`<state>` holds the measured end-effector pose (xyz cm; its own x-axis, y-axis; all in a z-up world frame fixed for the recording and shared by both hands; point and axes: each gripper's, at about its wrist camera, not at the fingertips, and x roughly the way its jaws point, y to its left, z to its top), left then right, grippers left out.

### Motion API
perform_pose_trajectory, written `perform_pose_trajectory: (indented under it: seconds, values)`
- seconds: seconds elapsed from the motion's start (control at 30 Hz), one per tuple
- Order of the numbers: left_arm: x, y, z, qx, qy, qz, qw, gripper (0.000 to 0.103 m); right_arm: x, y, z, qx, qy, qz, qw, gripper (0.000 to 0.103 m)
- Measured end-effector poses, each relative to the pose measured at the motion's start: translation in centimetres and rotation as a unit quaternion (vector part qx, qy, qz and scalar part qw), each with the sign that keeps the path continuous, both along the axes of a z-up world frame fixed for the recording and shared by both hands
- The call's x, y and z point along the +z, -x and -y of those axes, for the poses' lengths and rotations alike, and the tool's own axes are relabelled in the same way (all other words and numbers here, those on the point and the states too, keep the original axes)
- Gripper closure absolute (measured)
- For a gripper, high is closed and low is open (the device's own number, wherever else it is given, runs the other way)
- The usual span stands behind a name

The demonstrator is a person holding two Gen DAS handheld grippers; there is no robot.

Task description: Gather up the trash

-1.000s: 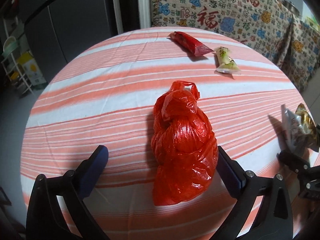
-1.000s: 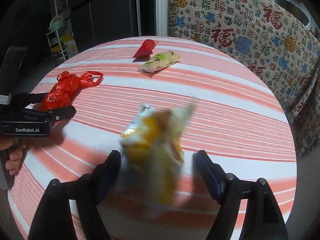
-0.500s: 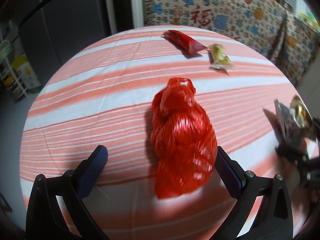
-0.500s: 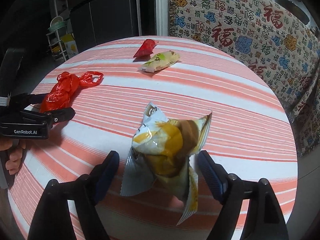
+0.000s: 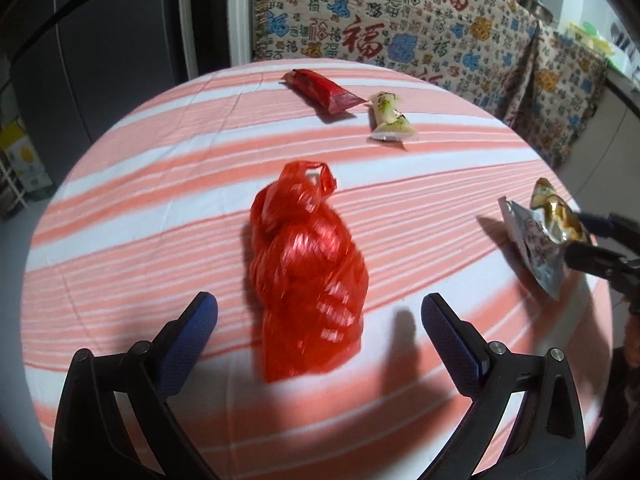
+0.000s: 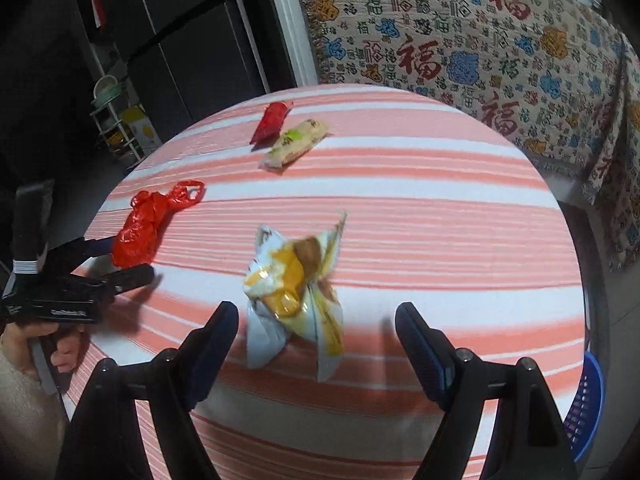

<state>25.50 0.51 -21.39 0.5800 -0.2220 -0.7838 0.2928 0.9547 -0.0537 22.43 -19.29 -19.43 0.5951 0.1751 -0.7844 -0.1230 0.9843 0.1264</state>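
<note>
Red plastic: a knotted, crinkly red plastic bag lies on the tabletop between the jaws of the left gripper, its loop handle pointing away from them.
Left jaws: wide apart, pads clear of the bag on both sides, nothing gripped; I'd say they straddle it to line up a pinch.
Crumpled foil: a silver-and-yellow crumpled foil snack wrapper sits just ahead of the right gripper, between its jaws but touching neither pad.
Right jaws: near their widest, empty-handed; whether the wrapper rests flat or stands on its folds I can't tell through the blur.
Beyond the jaws: a red foil wrapper and a pale green-printed snack packet lie side by side, well ahead of both grippers, out of reach for now.
Count: four pieces of trash, two grippers, one person's hand on the left handle.
Bin: a blue slotted basket peeks past the tabletop edge, outside the right jaws; likely the drop-off, which would explain working this side first.
</note>
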Motion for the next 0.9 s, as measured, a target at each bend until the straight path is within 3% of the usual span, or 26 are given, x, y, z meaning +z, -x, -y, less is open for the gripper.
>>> perform_pose_trajectory:
  seconds: [0.07,0.17,0.2,0.23,0.33,0.4,0.63,0.9]
  values:
    - [0.1,-0.1,0.4,-0.002,-0.008,0.003,1.0000,0.008,0.4,-0.5,-0.7,0.009,0.018,0.007,1.000,0.020]
    - [0.1,0.0,0.3,-0.004,-0.012,0.003,0.9999,0.028,0.3,-1.4,-0.8,0.008,0.024,-0.008,1.000,0.021]
    - [0.2,0.0,0.2,-0.006,-0.010,0.005,0.9999,0.043,0.1,-1.5,-0.6,0.011,0.014,-0.019,1.000,0.032]
    - [0.2,0.1,0.1,-0.007,-0.009,0.007,0.9999,0.063,0.0,-1.7,-0.5,0.012,0.007,-0.030,0.999,0.062]
    - [0.6,0.6,-0.4,-0.009,0.014,0.015,0.9998,0.069,0.4,-1.5,-0.2,0.011,-0.015,-0.033,0.999,0.076]
    - [1.1,1.0,-0.6,-0.011,0.032,0.019,0.9992,0.072,1.1,-0.6,-0.3,0.013,-0.009,-0.021,1.000,0.078]
    - [3.7,3.7,0.3,-0.026,0.076,0.032,0.9962,0.074,3.4,2.5,1.4,-0.003,-0.021,-0.003,1.000,0.079]
    - [9.0,7.8,6.6,-0.093,0.108,0.057,0.9881,0.074,7.4,8.1,6.3,-0.050,-0.029,0.029,0.998,0.079]
